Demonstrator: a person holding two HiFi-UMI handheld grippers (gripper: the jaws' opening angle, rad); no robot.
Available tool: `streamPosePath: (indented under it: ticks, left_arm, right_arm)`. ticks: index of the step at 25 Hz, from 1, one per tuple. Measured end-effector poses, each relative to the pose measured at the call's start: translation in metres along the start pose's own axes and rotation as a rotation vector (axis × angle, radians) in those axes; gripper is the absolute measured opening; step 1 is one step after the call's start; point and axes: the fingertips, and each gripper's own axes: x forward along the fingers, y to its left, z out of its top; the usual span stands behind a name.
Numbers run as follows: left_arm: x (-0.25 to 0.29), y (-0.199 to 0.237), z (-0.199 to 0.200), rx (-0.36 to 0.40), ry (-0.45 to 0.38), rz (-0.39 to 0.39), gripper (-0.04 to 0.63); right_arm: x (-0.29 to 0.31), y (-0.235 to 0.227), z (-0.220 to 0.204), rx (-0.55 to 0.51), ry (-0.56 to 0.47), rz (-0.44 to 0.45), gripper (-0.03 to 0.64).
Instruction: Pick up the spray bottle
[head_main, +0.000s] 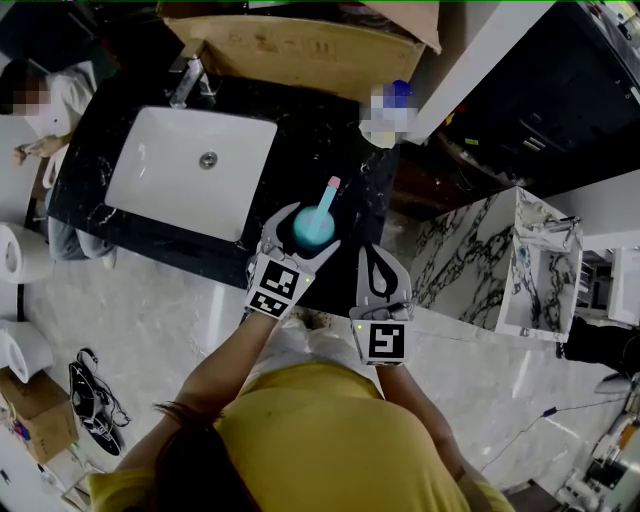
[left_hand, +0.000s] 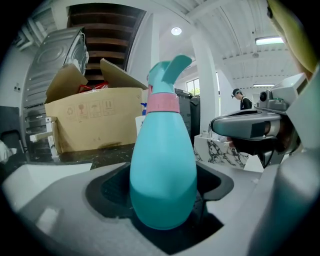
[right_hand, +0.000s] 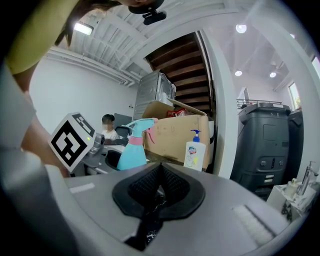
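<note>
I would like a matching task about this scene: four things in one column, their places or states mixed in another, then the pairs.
1. teal plastic spray bottle
2. brown cardboard box
3. white rectangular sink basin
4. right gripper

A. jaws together, empty
B. set into the black marble counter
C. inside the open left gripper
D. at the counter's back edge

Pairs: 1-C, 2-D, 3-B, 4-A

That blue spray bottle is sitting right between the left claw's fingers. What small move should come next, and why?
Probably close the left gripper on the spray bottle. The bottle stands upright on the black counter, and its round body is already between the jaws. Dark gaps show on both sides, so nothing seems to grip it yet. Lifting comes after.
</note>
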Motion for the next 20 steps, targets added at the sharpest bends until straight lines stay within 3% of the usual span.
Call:
streamPosePath:
  ticks: [10, 20]
  left_arm:
    - [-0.03, -0.006, 0.028, -0.02, -0.036, 0.036, 0.393]
    - [-0.084, 0.0, 0.07, -0.055, -0.112, 0.141, 0.394]
  right_arm:
    - [-0.011, 0.003, 0.015, -0.012, -0.035, -0.004, -0.002]
    - [-0.027, -0.002, 0.027, -0.018, -0.068, -0.019, -0.002]
